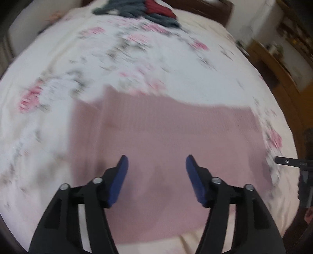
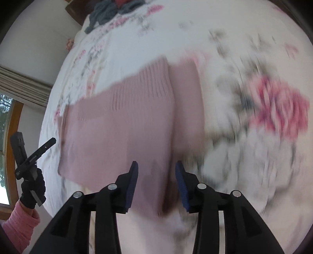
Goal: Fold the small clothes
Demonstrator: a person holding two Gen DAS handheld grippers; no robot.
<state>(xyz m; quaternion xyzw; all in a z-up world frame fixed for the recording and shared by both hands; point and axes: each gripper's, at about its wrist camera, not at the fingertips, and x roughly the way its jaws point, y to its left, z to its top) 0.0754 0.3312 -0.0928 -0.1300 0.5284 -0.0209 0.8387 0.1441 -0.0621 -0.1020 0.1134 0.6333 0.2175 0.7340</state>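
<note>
Sweater point(image 1: 166, 156), pink and ribbed, lies flat on a floral bed point(image 1: 137, 58). Only the right view shows a gloved hand point(image 2: 32, 187) holding the left gripper point(image 1: 156, 162) beside the bed, near a window. Both the left and right gripper point(image 2: 156, 168) have jaws wide apart, empty, above the sweater. More clothes point(image 1: 137, 9) are piled at the far end.

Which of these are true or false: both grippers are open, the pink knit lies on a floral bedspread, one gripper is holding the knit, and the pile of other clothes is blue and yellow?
1. Both the left gripper and the right gripper are open. True.
2. The pink ribbed knit garment lies on a floral bedspread. True.
3. One gripper is holding the garment. False: neither grips anything.
4. The clothes pile is blue and yellow. False: it looks grey and dark red.
</note>
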